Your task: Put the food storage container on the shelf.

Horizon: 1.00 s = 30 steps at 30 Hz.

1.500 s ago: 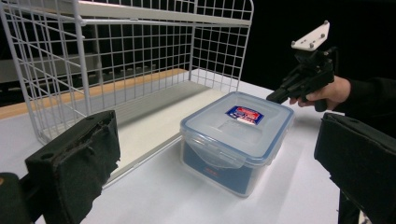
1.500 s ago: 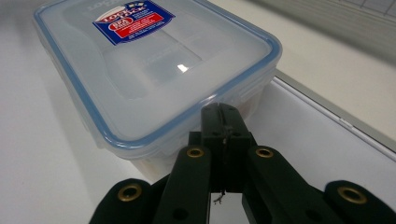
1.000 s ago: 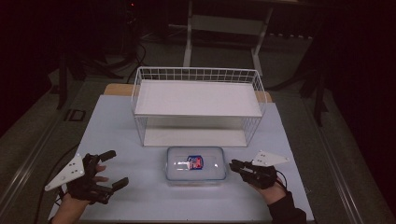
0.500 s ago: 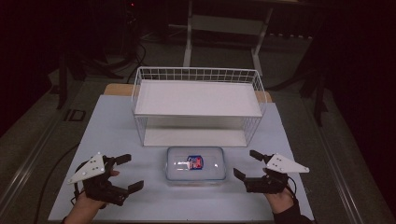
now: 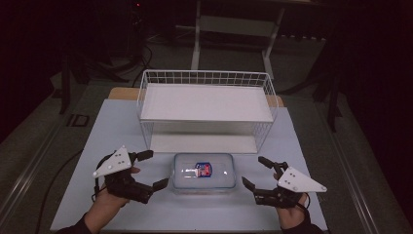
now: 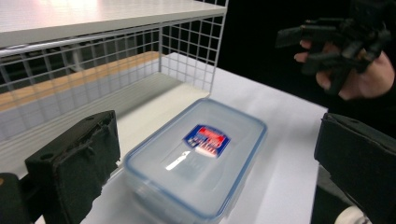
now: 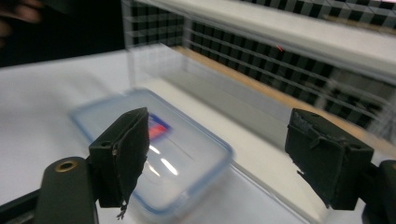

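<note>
A clear lidded plastic container (image 5: pixel 204 173) with a red and blue label lies on the white table, just in front of the wire rack. My left gripper (image 5: pixel 155 169) stands open beside its left end, and the box (image 6: pixel 196 158) lies beyond its wide jaws (image 6: pixel 219 135). My right gripper (image 5: pixel 252 170) is open off the right end. Its jaws opened wide and have just been closing a little, with nothing between them (image 7: pixel 224 140). The blurred container (image 7: pixel 177 163) lies past them. The right gripper (image 6: pixel 327 46) also shows far off in the left gripper view.
A white wire rack (image 5: pixel 207 102) with a solid upper shelf stands behind the container; its lower level (image 5: pixel 202 142) opens toward me. The white table mat (image 5: pixel 122 126) ends near the hands at the front. A cable (image 5: pixel 58 170) trails off the left side.
My left gripper has moved right and up, closer to the container's left end. The right gripper's jaws went from nearly shut to wide apart, and that hand lifted slightly.
</note>
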Available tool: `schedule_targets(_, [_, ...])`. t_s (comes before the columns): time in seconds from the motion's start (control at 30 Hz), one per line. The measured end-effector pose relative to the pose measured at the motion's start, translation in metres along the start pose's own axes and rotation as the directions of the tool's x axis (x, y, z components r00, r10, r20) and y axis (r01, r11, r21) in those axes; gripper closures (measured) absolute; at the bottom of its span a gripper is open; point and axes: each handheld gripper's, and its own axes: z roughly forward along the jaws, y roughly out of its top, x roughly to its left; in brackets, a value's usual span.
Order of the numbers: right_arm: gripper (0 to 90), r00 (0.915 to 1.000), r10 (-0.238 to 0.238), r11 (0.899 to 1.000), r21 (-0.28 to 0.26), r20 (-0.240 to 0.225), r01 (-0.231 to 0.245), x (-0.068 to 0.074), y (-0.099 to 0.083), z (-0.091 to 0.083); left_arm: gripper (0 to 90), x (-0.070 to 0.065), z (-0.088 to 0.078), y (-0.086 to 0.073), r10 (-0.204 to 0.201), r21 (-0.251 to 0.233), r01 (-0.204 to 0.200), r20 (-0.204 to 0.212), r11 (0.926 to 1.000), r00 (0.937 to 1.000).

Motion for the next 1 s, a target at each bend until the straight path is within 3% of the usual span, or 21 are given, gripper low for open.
schedule_targets(0.07, [19.0,0.9998,-0.019,1.0,0.013,0.006,0.019,0.005,0.001,0.002,0.0,0.001,0.01,0.006,-0.031,0.014,0.031,0.013,0.9994,0.9994])
schedule_targets(0.13, [16.9,0.9999,-0.011,1.0,0.015,0.004,0.011,0.007,0.001,0.002,0.0,0.003,0.013,0.006,-0.045,0.022,0.045,0.013,0.9987,0.9989])
schedule_targets(0.2, [14.5,0.9999,0.017,1.0,0.008,0.0,-0.017,0.008,0.002,0.002,0.0,0.007,0.019,0.007,-0.08,0.044,0.08,-0.013,0.9958,0.9968])
schedule_targets(0.23, [14.1,0.9997,0.023,1.0,0.0,-0.011,-0.023,0.009,0.001,0.002,0.0,0.012,0.025,0.005,-0.12,0.055,0.122,-0.04,0.9909,0.9919])
schedule_targets(0.27, [13.9,0.9998,0.017,1.0,0.0,-0.005,-0.017,0.01,0.0,0.002,0.0,0.014,0.028,0.004,-0.134,0.064,0.137,-0.041,0.9886,0.9901])
schedule_targets(0.37, [12.8,0.9997,0.026,1.0,0.001,0.003,-0.026,0.01,-0.002,0.003,0.0,0.022,0.037,-0.002,-0.196,0.109,0.198,-0.024,0.9742,0.9803])
schedule_targets(0.43, [12.8,0.9996,0.028,1.0,-0.007,-0.006,-0.028,0.01,-0.003,0.003,0.0,0.029,0.044,-0.008,-0.249,0.145,0.247,-0.003,0.9582,0.9685])
schedule_targets(0.47, [12.9,0.9996,0.027,1.0,-0.01,0.0,-0.027,0.01,-0.003,0.003,0.0,0.029,0.044,-0.008,-0.249,0.145,0.247,-0.003,0.9582,0.9685])
schedule_targets(0.5, [12.9,0.9996,0.03,1.0,-0.011,0.003,-0.03,0.01,-0.004,0.003,0.0,0.036,0.051,-0.016,-0.288,0.178,0.276,0.043,0.9444,0.9567])
schedule_targets(0.57, [13.0,0.9995,0.033,0.999,-0.011,0.003,-0.033,0.01,-0.004,0.003,0.0,0.041,0.057,-0.023,-0.328,0.217,0.314,0.035,0.9245,0.9439])
schedule_targets(0.6, [13.0,0.9995,0.033,0.999,-0.011,0.004,-0.033,0.01,-0.004,0.003,0.0,0.041,0.057,-0.023,-0.328,0.217,0.314,0.035,0.9245,0.9439])
schedule_targets(0.63, [13.0,0.9993,0.036,0.999,-0.011,-0.006,-0.037,0.009,-0.005,0.003,0.0,0.047,0.061,-0.03,-0.377,0.237,0.359,0.036,0.9028,0.9254])
schedule_targets(0.7, [10.5,0.9995,0.032,0.999,0.005,0.01,-0.032,0.01,-0.006,0.005,0.0,0.05,0.065,-0.036,-0.401,0.261,0.382,0.02,0.8866,0.916])
schedule_targets(0.73, [10.5,0.9995,0.032,0.999,0.005,0.01,-0.032,0.01,-0.006,0.005,0.0,0.05,0.065,-0.036,-0.401,0.261,0.382,0.02,0.8866,0.916])
schedule_targets(0.8, [10.3,0.9992,0.015,0.999,0.027,0.036,-0.016,0.011,-0.009,0.009,0.0,0.053,0.068,-0.041,-0.431,0.278,0.413,0.003,0.8672,0.9024])
schedule_targets(0.83, [10.0,0.9993,0.022,0.999,0.029,0.031,-0.023,0.012,-0.01,0.01,0.0,0.055,0.07,-0.043,-0.456,0.287,0.437,-0.002,0.8526,0.8902])
schedule_targets(0.87, [10.0,0.9993,0.023,0.999,0.026,0.03,-0.023,0.012,-0.011,0.011,0.0,0.057,0.071,-0.045,-0.468,0.291,0.45,-0.008,0.8445,0.8837])
schedule_targets(0.9, [10.0,0.9993,0.012,0.999,0.031,0.035,-0.013,0.013,-0.011,0.012,0.0,0.059,0.073,-0.048,-0.483,0.308,0.463,-0.014,0.8309,0.8756])
schedule_targets(0.93, [10.0,0.9994,0.009,1.0,0.029,0.035,-0.01,0.013,-0.011,0.012,0.0,0.061,0.074,-0.05,-0.486,0.317,0.468,-0.025,0.8251,0.8738])
schedule_targets(0.97, [10.0,0.9996,0.01,0.999,0.031,0.028,-0.011,0.013,-0.011,0.012,0.0,0.062,0.075,-0.051,-0.497,0.315,0.481,-0.033,0.8182,0.8671])
schedule_targets(1.0, [10.0,0.9996,0.01,0.999,0.031,0.028,-0.011,0.013,-0.011,0.012,0.0,0.062,0.075,-0.051,-0.497,0.315,0.481,-0.033,0.8182,0.8671])
